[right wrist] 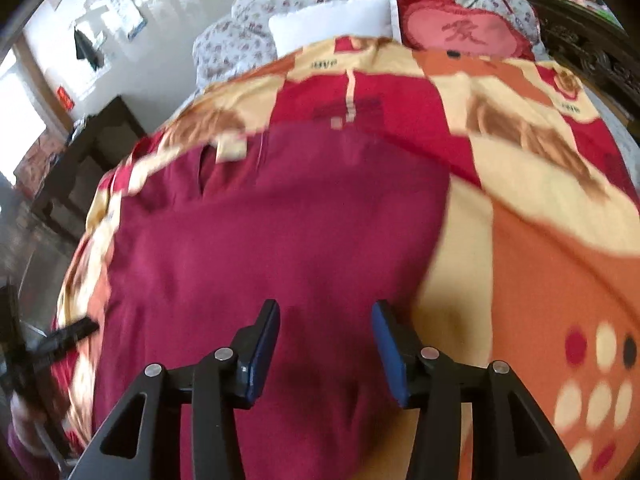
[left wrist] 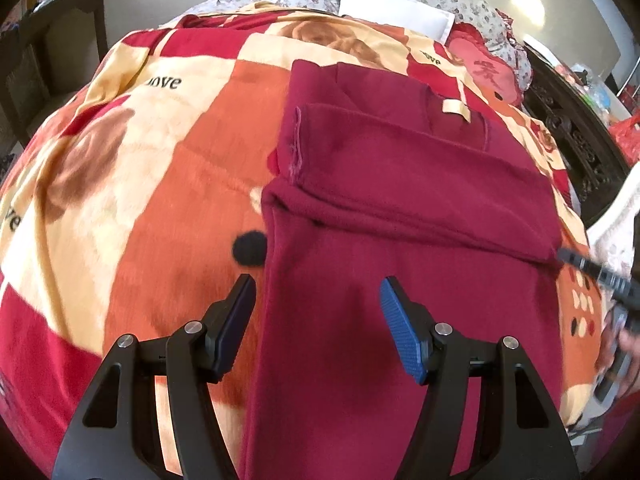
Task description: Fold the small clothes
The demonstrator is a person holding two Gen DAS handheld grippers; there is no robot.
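A dark red garment (left wrist: 400,208) lies flat on the bed, with one part folded across its upper half and a cream label (left wrist: 456,110) near the collar. My left gripper (left wrist: 318,292) is open and empty, hovering over the garment's near left edge. The right gripper's fingers (left wrist: 600,272) show blurred at the garment's right edge. In the right wrist view the garment (right wrist: 280,220) fills the middle, and my right gripper (right wrist: 326,320) is open and empty above its near right part. The left gripper (right wrist: 68,336) shows blurred at far left.
The bed is covered by a red, orange and cream blanket (left wrist: 140,184). A white pillow (left wrist: 392,4), a red heart cushion (right wrist: 460,36) and a floral quilt (right wrist: 248,28) lie at the head. Dark wooden furniture (left wrist: 576,128) stands beside the bed.
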